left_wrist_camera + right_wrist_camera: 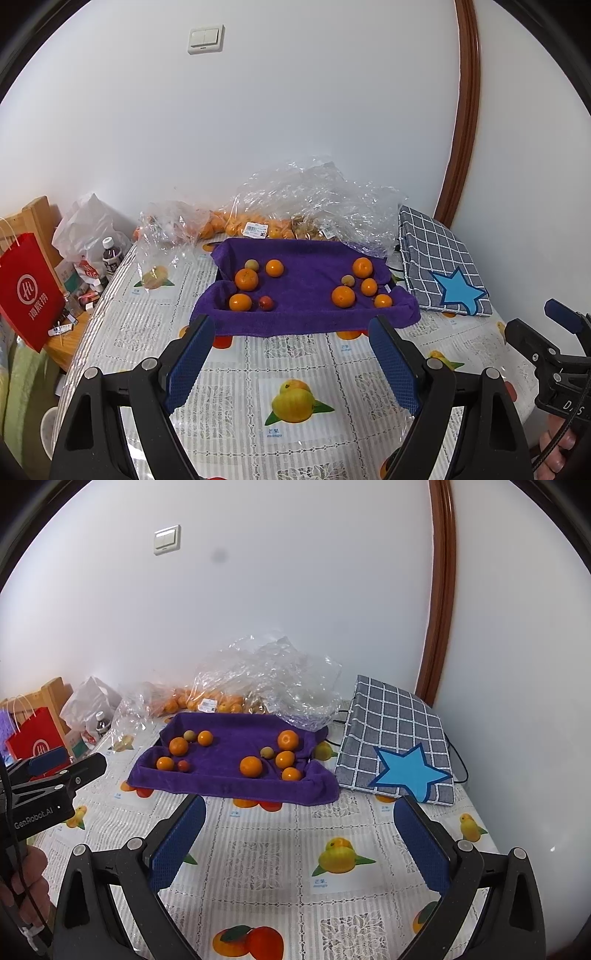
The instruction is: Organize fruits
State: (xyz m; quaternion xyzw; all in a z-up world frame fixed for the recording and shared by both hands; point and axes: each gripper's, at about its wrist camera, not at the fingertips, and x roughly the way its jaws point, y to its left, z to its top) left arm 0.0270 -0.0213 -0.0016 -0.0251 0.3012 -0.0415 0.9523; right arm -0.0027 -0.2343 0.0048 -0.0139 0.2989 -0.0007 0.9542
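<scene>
A purple towel lies on the table with two groups of fruit. The left group has oranges, a pale round fruit and a small red fruit. The right group has several oranges and a pale fruit. My left gripper is open and empty, in front of the towel. My right gripper is open and empty, in front of the towel's right part. Each gripper shows at the edge of the other's view.
Clear plastic bags with more oranges sit behind the towel by the wall. A checked grey cloth with a blue star lies at the right. A red paper bag and bottles stand left of the table.
</scene>
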